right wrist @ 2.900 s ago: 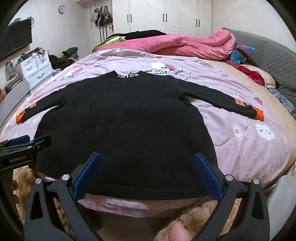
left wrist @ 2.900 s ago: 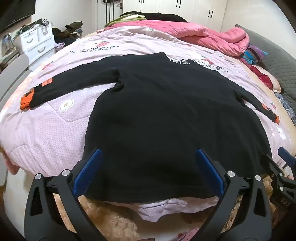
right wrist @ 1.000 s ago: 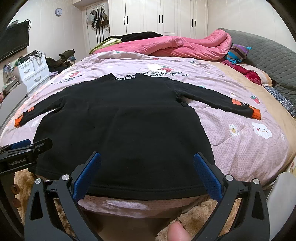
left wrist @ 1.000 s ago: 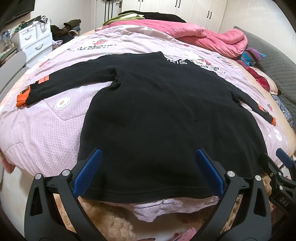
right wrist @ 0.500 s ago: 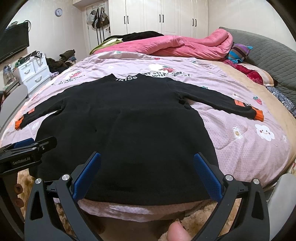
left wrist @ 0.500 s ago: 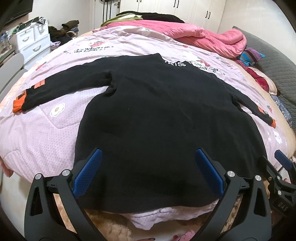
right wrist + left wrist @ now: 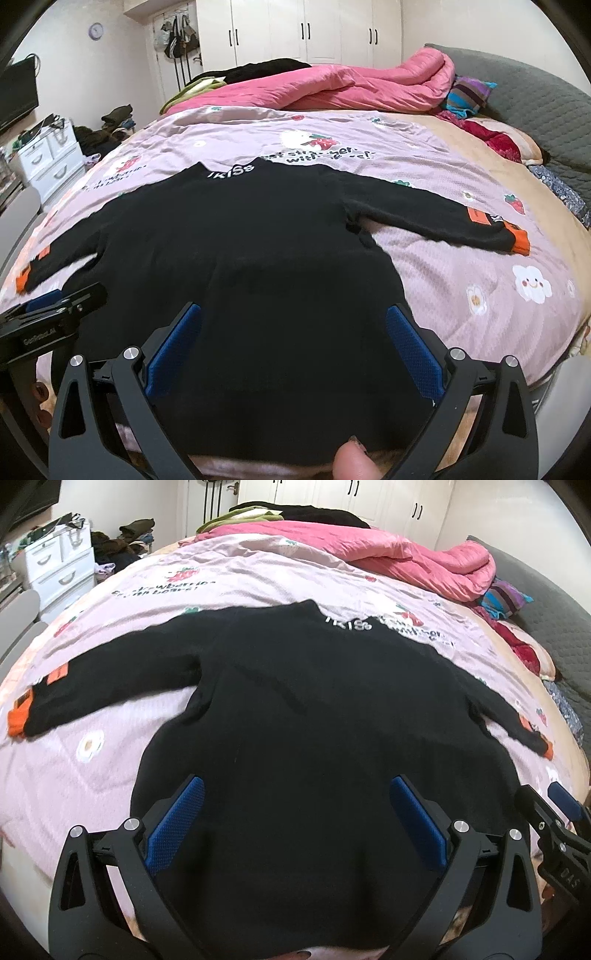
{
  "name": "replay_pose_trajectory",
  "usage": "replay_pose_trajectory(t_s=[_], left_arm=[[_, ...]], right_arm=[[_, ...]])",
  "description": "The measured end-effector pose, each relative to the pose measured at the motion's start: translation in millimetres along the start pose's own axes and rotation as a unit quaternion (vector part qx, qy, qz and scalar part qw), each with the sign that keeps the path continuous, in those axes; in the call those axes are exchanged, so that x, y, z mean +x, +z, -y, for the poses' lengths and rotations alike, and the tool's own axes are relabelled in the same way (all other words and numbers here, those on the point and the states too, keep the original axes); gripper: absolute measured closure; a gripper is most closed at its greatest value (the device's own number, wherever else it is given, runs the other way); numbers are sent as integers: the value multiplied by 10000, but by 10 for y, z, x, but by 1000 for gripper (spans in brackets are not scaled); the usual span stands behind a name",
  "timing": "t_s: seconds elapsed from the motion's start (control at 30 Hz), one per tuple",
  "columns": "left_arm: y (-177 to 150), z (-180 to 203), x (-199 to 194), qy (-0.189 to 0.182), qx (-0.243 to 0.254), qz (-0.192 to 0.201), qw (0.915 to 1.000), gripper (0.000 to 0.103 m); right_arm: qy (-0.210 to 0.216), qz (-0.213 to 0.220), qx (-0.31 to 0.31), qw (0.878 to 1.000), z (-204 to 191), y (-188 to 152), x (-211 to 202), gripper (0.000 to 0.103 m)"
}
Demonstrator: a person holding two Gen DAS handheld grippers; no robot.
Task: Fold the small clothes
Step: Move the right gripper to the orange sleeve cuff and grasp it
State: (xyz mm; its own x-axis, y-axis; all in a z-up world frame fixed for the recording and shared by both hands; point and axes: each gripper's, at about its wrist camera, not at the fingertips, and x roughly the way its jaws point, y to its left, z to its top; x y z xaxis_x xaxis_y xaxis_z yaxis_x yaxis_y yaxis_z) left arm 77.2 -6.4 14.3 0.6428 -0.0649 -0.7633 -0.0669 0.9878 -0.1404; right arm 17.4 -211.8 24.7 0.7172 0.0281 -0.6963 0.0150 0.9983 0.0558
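Black sweater flat on bed, hem at near edge. Left gripper and right gripper wide, above hem, holding nothing.

A pink duvet lies bunched before white wardrobes, beside a drawer unit.

My black sweater lies flat on the bed, sleeves spread wide. Its cuffs are orange, and the hem faces me.
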Motion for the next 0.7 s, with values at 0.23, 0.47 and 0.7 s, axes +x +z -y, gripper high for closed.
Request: replay_pose_trajectory(t_s=[0.23, 0.47, 0.7], left_arm=[[326, 76, 107, -122, 24, 55, 9999, 8], [587, 144, 321, -74, 109, 33, 9999, 8], [837, 196, 575, -92, 145, -29, 9998, 8]], right_arm=[[28, -12, 313, 9995, 128, 383, 196, 4], [-27, -121, 706, 9974, 321, 723, 469, 4], [-428, -97, 1060, 9934, 660, 990, 734, 4]])
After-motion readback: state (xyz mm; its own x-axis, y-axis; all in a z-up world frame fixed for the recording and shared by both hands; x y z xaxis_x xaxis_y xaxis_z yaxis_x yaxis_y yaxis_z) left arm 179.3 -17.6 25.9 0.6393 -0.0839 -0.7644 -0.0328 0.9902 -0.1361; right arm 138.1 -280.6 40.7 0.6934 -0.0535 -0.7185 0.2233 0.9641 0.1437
